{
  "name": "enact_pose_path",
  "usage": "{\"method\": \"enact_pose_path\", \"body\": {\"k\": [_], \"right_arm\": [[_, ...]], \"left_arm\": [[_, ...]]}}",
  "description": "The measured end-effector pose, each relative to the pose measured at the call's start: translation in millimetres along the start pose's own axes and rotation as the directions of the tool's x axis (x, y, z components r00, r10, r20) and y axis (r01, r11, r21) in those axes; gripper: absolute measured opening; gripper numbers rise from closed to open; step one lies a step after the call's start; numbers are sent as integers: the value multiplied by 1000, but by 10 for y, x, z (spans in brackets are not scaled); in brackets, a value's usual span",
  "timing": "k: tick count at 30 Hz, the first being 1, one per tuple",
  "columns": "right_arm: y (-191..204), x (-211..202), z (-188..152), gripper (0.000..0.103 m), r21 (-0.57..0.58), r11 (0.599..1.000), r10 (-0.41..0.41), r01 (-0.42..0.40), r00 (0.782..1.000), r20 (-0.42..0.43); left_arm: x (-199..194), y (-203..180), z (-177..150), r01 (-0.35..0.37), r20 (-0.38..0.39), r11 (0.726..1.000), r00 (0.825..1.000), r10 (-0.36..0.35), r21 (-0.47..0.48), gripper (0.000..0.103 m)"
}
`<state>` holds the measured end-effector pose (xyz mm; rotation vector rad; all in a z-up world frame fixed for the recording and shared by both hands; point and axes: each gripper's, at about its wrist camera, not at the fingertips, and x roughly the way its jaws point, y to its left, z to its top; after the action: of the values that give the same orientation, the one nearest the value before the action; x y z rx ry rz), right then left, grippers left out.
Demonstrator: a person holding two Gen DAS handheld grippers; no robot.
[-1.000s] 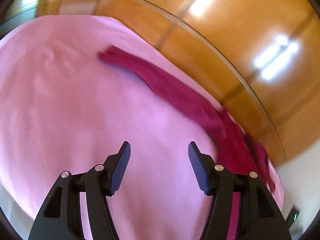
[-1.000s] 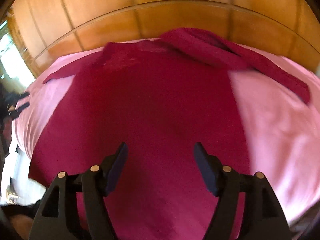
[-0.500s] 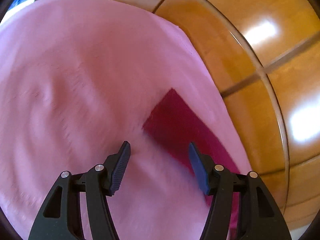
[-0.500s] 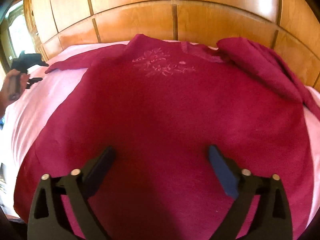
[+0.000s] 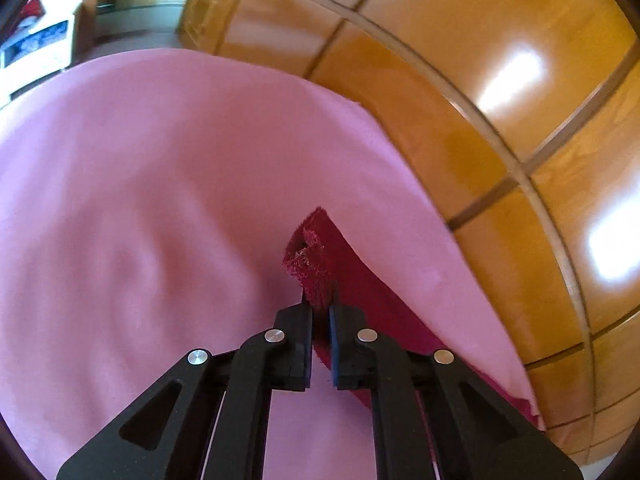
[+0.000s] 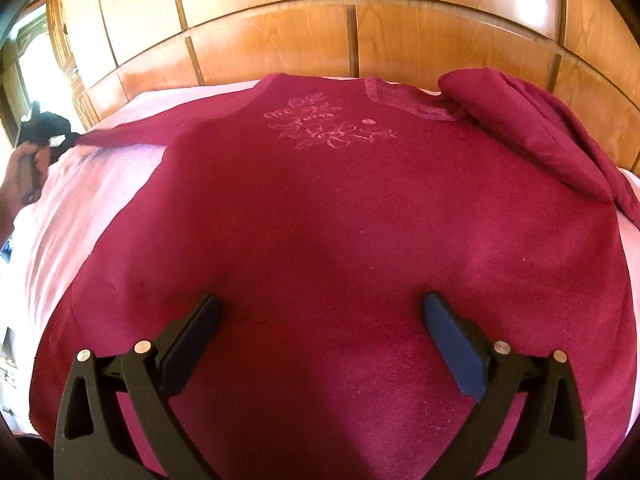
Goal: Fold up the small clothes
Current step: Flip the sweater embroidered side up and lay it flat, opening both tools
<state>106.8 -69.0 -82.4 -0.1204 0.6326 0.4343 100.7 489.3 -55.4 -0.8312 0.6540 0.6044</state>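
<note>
Glossy wooden panelling (image 6: 400, 20) is filling the back of the room, its grooved squares catching bright reflections in the left wrist view. Below it a pink sheet (image 5: 160, 200) is covering the broad soft surface, lying mostly smooth with shallow ripples. A dark red top (image 6: 340, 240) is lying spread flat on the sheet with its neckline toward the panelling, pale floral embroidery (image 6: 324, 124) showing near the collar; one sleeve is lying bunched at the far right, the other sleeve (image 5: 360, 280) is stretching out flat to the left.

The right gripper (image 6: 320, 344) is hovering over the lower body of the top, its fingers spread wide and gripping nothing. The left gripper (image 5: 320, 312) is pinching the cuff end of the outstretched sleeve, its fingers nearly together with the frayed edge poking up between them.

Half a second ago the left fingers were standing wide apart just short of the sleeve end; they have now closed on it, while the right gripper has barely shifted
</note>
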Motion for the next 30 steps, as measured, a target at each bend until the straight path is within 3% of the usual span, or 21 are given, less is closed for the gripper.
{"method": "enact_pose_path", "body": {"k": [3,10,14,17,19,21,22,24,26,29,30], "right_arm": [[-4,5,-2,101,0,1000,-3,3,1000,-1],[-45,-24,-19,101,10,1000,10,-10,1000,7],[-166,-144,-2,100,71,994,77,-78,997,18],[-501,-346,19,86,206,966,147,-155,988,53],[-858,-541,14,79,313,936,136,-163,985,108],[-1353,-737,-43,74,448,878,104,-168,981,165],[-1571,-805,-74,70,499,854,69,-148,982,174],[-2038,-946,-140,64,575,818,-88,-7,986,138],[-2449,-1051,-219,62,612,779,-238,138,967,86],[-2876,-1078,-240,62,551,745,-445,375,896,-9],[-2998,-1054,-231,62,529,735,-481,423,876,-33]], "left_arm": [[145,148,-120,-64,-76,997,995,66,35,5],[14,-41,-249,-140,-37,981,989,146,133,7],[-301,-241,-418,-100,24,976,995,97,194,47],[-562,-603,-746,-17,47,947,999,2,321,49],[-685,-816,-1003,49,31,921,997,-66,387,56],[-789,-1057,-1314,101,19,882,992,-124,460,65],[-816,-1194,-1487,127,4,859,989,-149,497,66],[-879,-1467,-1860,198,-52,801,977,-204,565,66],[-917,-1682,-2189,272,-124,751,961,-249,601,66],[-973,-1899,-2592,343,-200,692,939,-281,635,66],[-984,-1978,-2731,362,-223,666,931,-288,653,66]]}}
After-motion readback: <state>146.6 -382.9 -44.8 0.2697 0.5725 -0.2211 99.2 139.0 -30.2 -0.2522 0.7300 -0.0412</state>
